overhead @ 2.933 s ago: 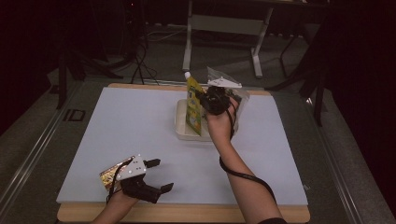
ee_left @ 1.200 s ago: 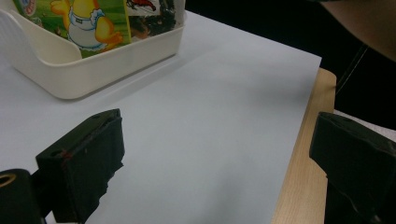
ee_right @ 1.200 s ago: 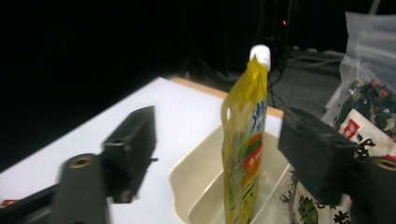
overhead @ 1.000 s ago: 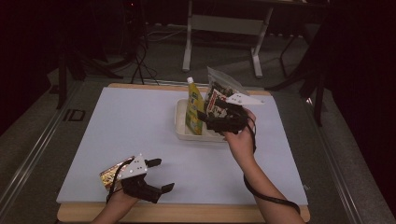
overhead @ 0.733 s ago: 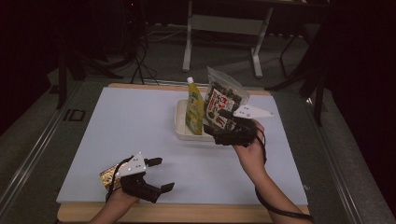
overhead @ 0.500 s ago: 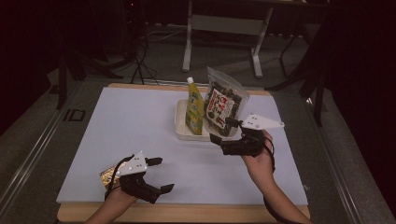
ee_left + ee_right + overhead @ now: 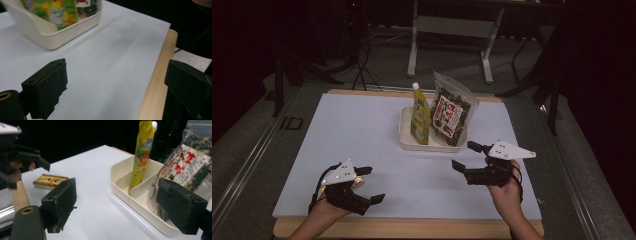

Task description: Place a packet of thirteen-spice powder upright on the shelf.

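Both grippers are hovering spread and empty: left gripper [image 7: 362, 187] at lower left, right gripper [image 7: 464, 159] at lower right. The small yellow box [image 7: 50, 181], lying flat on the counter [image 7: 362, 130] beside the left gripper, is probably light and stiff; pinching its long sides looks best

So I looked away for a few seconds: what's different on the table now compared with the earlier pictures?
The right tongs let go of the dark snack bag, now standing in the white tray beside the yellow pouch, and drew back toward the person, jaws open. The left tongs, open, and the small yellow box by them stayed put.
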The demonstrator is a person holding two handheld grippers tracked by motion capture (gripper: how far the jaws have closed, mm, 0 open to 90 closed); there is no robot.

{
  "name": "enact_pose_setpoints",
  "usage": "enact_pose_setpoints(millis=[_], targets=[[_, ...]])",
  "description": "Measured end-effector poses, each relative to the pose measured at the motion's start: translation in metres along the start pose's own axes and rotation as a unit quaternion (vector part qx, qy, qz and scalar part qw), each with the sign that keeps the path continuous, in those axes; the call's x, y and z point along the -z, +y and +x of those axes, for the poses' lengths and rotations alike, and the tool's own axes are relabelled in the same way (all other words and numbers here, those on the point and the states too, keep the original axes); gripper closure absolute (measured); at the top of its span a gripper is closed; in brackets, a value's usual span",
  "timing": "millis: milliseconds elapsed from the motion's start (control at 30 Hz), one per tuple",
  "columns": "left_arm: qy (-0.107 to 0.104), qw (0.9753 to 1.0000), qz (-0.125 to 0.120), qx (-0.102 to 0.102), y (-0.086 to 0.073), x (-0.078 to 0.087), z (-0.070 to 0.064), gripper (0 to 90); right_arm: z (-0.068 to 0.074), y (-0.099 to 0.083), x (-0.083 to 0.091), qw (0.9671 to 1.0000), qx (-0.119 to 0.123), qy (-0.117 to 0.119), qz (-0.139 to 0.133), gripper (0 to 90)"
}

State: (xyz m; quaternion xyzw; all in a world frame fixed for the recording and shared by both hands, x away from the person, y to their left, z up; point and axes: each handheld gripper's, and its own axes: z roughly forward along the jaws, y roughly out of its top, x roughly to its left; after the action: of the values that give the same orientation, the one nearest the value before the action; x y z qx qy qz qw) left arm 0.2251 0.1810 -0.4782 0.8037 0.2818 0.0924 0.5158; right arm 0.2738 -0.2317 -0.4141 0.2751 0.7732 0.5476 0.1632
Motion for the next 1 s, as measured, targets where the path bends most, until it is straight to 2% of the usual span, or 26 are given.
enact_pose_setpoints(millis=[167, 233, 300, 367, 433, 467, 567, 600, 667, 700, 800, 867, 933, 1000], targets=[[0.025, 0.9996, 0.012, 0.005, -0.003, 0.016, 0.012, 4.7, 0.001, -0.009, 0.008, 1.0000, 0.006, -0.005, 0.003, 15.5], [0.040, 0.9990, 0.018, 0.009, -0.004, 0.022, 0.017, 4.8, 0.001, -0.012, 0.012, 0.9996, 0.006, -0.027, 0.003, 15.2], [0.056, 0.9981, 0.024, 0.013, -0.007, 0.028, 0.023, 4.8, 0.000, -0.015, 0.015, 0.9997, 0.003, -0.024, 0.000, 15.0], [0.065, 0.9973, 0.028, 0.022, -0.011, 0.034, 0.028, 4.8, -0.001, -0.017, 0.018, 0.9997, 0.004, -0.024, -0.003, 14.2], [0.069, 0.9965, 0.038, 0.027, -0.015, 0.037, 0.033, 4.8, -0.003, -0.018, 0.021, 0.9999, 0.002, -0.015, -0.003, 13.3], [0.078, 0.9955, 0.046, 0.027, -0.018, 0.038, 0.036, 4.8, -0.003, -0.019, 0.022, 0.9998, 0.006, -0.016, -0.006, 13.0], [0.087, 0.9929, 0.074, 0.033, -0.024, 0.037, 0.043, 4.8, -0.002, -0.020, 0.023, 0.9998, 0.010, -0.013, -0.007, 12.2], [0.086, 0.9924, 0.082, 0.034, -0.027, 0.036, 0.044, 4.9, -0.002, -0.021, 0.023, 0.9998, 0.011, -0.011, -0.009, 11.9], [0.094, 0.9897, 0.102, 0.035, -0.030, 0.034, 0.048, 5.9, -0.001, -0.022, 0.022, 0.9999, 0.010, -0.004, -0.005, 11.7], [0.091, 0.9894, 0.106, 0.037, -0.032, 0.034, 0.050, 5.9, -0.001, -0.023, 0.022, 0.9999, 0.009, -0.002, -0.006, 11.7], [0.096, 0.9856, 0.134, 0.038, -0.037, 0.029, 0.054, 5.9, 0.001, -0.025, 0.021, 0.9999, 0.005, 0.009, -0.006, 11.4], [0.106, 0.9822, 0.151, 0.036, -0.040, 0.026, 0.057, 7.2, 0.002, -0.026, 0.021, 0.9998, -0.003, 0.018, -0.009, 11.2], [0.102, 0.9820, 0.154, 0.038, -0.041, 0.025, 0.058, 9.0, 0.002, -0.026, 0.021, 0.9997, -0.003, 0.021, -0.009, 11.2], [0.105, 0.9798, 0.166, 0.039, -0.045, 0.020, 0.064, 11.8, 0.003, -0.026, 0.021, 0.9998, 0.001, 0.022, -0.005, 11.1]])
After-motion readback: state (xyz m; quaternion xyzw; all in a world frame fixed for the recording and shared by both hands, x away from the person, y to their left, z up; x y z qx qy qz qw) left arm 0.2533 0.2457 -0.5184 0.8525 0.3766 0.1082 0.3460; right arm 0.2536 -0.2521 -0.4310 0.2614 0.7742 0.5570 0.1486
